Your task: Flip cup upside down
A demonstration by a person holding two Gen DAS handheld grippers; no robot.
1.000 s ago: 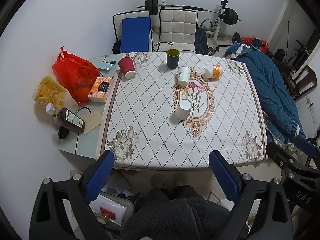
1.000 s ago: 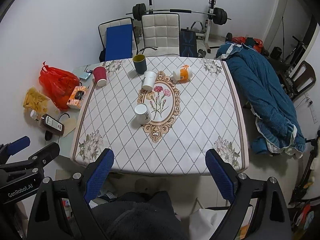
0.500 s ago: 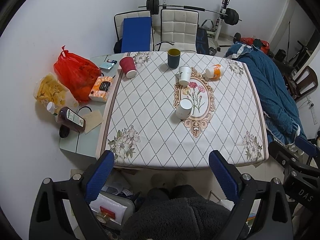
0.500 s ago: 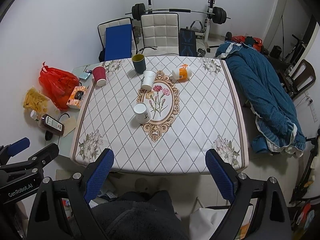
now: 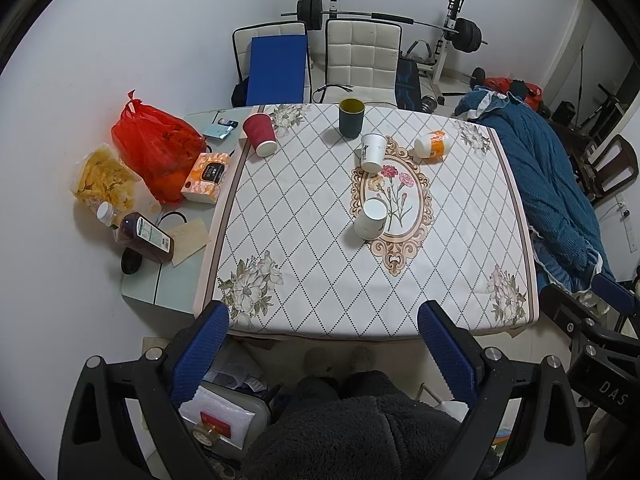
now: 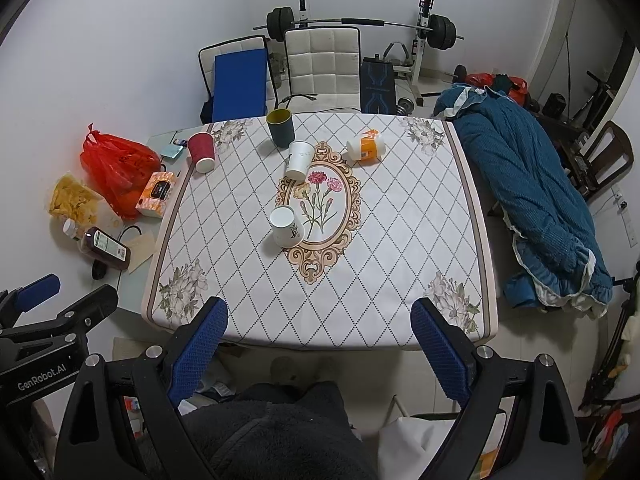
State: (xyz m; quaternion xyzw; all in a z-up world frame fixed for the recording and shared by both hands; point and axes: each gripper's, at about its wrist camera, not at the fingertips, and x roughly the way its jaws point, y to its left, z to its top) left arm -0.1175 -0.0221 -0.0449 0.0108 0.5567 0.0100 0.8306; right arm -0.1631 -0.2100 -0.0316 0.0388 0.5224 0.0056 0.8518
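Note:
Several cups stand on the patterned tablecloth (image 5: 304, 216). A white paper cup (image 5: 370, 219) (image 6: 285, 227) stands near the middle, base up. A second white cup (image 5: 373, 153) (image 6: 299, 160) stands mouth up behind it. A dark green cup (image 5: 351, 117) (image 6: 281, 127) stands mouth up at the far edge. A red cup (image 5: 260, 134) (image 6: 202, 151) stands at the far left. An orange and white cup (image 5: 430, 146) (image 6: 365, 146) lies on its side. My left gripper (image 5: 323, 336) and right gripper (image 6: 319, 330) are open and empty, held high before the table's near edge.
A red bag (image 5: 156, 144), a tissue box (image 5: 206, 177), a snack bag (image 5: 103, 180) and a bottle (image 5: 146, 237) lie left of the cloth. Two chairs (image 5: 362, 60) and a barbell rack stand behind. A blue blanket (image 5: 548, 196) lies at right.
Both views have drifted very slightly. The cups have not moved, and both grippers stay open.

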